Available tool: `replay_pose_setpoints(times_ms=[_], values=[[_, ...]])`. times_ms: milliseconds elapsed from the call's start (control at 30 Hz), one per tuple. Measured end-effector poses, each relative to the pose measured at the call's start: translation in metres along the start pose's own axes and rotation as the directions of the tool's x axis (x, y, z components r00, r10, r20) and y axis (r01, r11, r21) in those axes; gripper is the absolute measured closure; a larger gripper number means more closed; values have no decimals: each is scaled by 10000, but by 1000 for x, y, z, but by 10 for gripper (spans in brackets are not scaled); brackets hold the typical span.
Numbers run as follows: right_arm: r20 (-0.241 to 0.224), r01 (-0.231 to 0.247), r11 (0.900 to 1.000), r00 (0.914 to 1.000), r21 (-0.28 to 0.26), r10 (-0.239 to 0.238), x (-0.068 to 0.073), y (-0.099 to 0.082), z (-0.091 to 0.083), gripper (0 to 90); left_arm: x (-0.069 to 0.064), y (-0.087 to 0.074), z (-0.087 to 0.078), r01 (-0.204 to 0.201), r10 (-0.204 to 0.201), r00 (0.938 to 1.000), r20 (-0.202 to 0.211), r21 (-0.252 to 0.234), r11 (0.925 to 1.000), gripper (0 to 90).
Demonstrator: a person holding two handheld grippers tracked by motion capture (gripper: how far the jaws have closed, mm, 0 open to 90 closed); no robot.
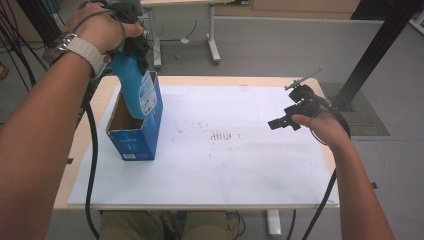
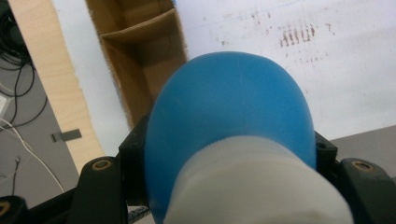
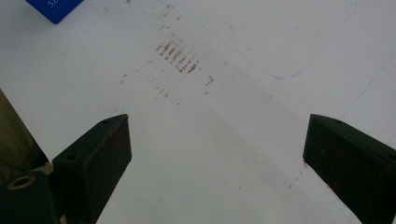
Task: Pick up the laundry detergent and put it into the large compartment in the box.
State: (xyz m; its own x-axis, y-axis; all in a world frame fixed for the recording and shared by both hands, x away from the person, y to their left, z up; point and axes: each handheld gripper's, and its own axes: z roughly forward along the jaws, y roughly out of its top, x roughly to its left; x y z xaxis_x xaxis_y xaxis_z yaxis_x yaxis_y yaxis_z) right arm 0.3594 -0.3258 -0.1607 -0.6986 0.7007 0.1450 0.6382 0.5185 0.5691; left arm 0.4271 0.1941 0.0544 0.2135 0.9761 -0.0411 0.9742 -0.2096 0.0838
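Observation:
A blue plastic bottle [image 1: 134,85] with a white label hangs neck-up over an open blue cardboard box [image 1: 136,131] at the table's left, its lower part inside the box mouth. My left gripper [image 1: 135,47] is shut on the bottle's neck from above. In the left gripper view the bottle's blue shoulder [image 2: 229,107] and white cap bulge between the black jaws, with the box's brown inside [image 2: 140,56] beneath. My right gripper [image 1: 284,122] hovers open over the table's right side; in the right gripper view its fingers [image 3: 98,163] stand wide apart above the bare white sheet [image 3: 224,130].
A white sheet [image 1: 225,165] with brown scuff marks [image 1: 222,136] covers most of the wooden table [image 1: 80,145]. Cables hang off the left edge. A black frame post [image 1: 370,55] stands at the back right, and another table's legs [image 1: 212,35] lie behind.

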Motion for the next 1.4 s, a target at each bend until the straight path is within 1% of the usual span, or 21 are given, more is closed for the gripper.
replay_pose_setpoints(times_ms=[33, 67, 133, 167, 200, 267, 367, 467, 533, 633, 667, 733, 767, 833, 967, 1133, 1167, 1233, 1333, 1400], values=[[0, 0, 10000, 10000, 0, 0, 0, 0, 0, 77, 0, 0, 0, 0, 0, 10000, 0, 0, 10000, 378], [13, -22, 10000, 10000, 2, 22, -1, 0, 0, 77, 6, -1, -1, 168, -168, 9999, 20, -62, 9998, 378], [8, -26, 10000, 10000, 12, 26, -1, -1, 1, 76, 7, -1, -1, 235, -235, 9997, 28, -55, 9997, 378], [1, -33, 10000, 10000, 4, 33, -2, -1, 1, 76, 11, -2, -2, 402, -401, 9992, 35, -86, 9992, 378], [1, -33, 10000, 10000, 4, 33, -2, -1, 1, 76, 11, -2, -2, 402, -401, 9992, 35, -86, 9992, 378], [-1, -53, 10000, 10000, 15, 53, -3, -1, 1, 77, 15, -2, -1, 629, -629, 9980, -10, -79, 9980, 378], [0, -58, 10000, 10000, 14, 58, -3, -2, 1, 76, 17, -1, 0, 731, -732, 9973, -64, -57, 9973, 378], [45, -63, 10000, 10000, -19, 63, -3, -2, 2, 76, 20, 0, 3, 935, -936, 9956, -108, -62, 9956, 378], [39, -38, 10000, 10000, -6, 38, -3, -2, 3, 76, 21, 1, 3, 926, -927, 9956, -134, -70, 9957, 378], [48, -50, 10000, 10000, 32, 50, -4, -3, 4, 76, 23, 1, 6, 1019, -1022, 9945, -226, -107, 9947, 378], [58, -70, 10000, 10000, 31, 70, -4, -3, 4, 76, 25, 1, 8, 1107, -1110, 9936, -200, -134, 9938, 378], [55, -75, 10000, 10000, 18, 75, -4, -4, 4, 77, 27, 1, 9, 1110, -1112, 9936, -179, -137, 9937, 378], [55, -72, 10000, 10000, 37, 72, -4, -4, 4, 76, 30, 1, 11, 1192, -1194, 9927, -144, -121, 9928, 378], [57, -66, 10000, 10000, 58, 66, -4, -4, 5, 76, 32, 1, 14, 1285, -1287, 9916, -157, -150, 9916, 377], [70, -91, 9999, 9999, 68, 91, -5, -4, 5, 76, 33, 3, 18, 1331, -1334, 9906, -285, -120, 9910, 378], [41, -105, 9999, 9999, 61, 104, -6, -6, 7, 76, 37, 3, 22, 1409, -1413, 9898, -205, -221, 9898, 377], [30, -104, 9999, 9999, 78, 104, -6, -6, 8, 76, 37, 5, 25, 1417, -1420, 9895, -255, -148, 9898, 378], [10, -130, 9999, 9999, 82, 130, -7, -7, 9, 76, 36, 6, 28, 1391, -1395, 9896, -340, -159, 9902, 378], [-6, -176, 9998, 9998, 114, 176, -8, -8, 11, 76, 36, 7, 31, 1399, -1406, 9893, -386, -200, 9900, 377], [-2, -221, 9997, 9998, 126, 221, -9, -9, 12, 76, 38, 9, 36, 1397, -1402, 9893, -393, -155, 9901, 377]])
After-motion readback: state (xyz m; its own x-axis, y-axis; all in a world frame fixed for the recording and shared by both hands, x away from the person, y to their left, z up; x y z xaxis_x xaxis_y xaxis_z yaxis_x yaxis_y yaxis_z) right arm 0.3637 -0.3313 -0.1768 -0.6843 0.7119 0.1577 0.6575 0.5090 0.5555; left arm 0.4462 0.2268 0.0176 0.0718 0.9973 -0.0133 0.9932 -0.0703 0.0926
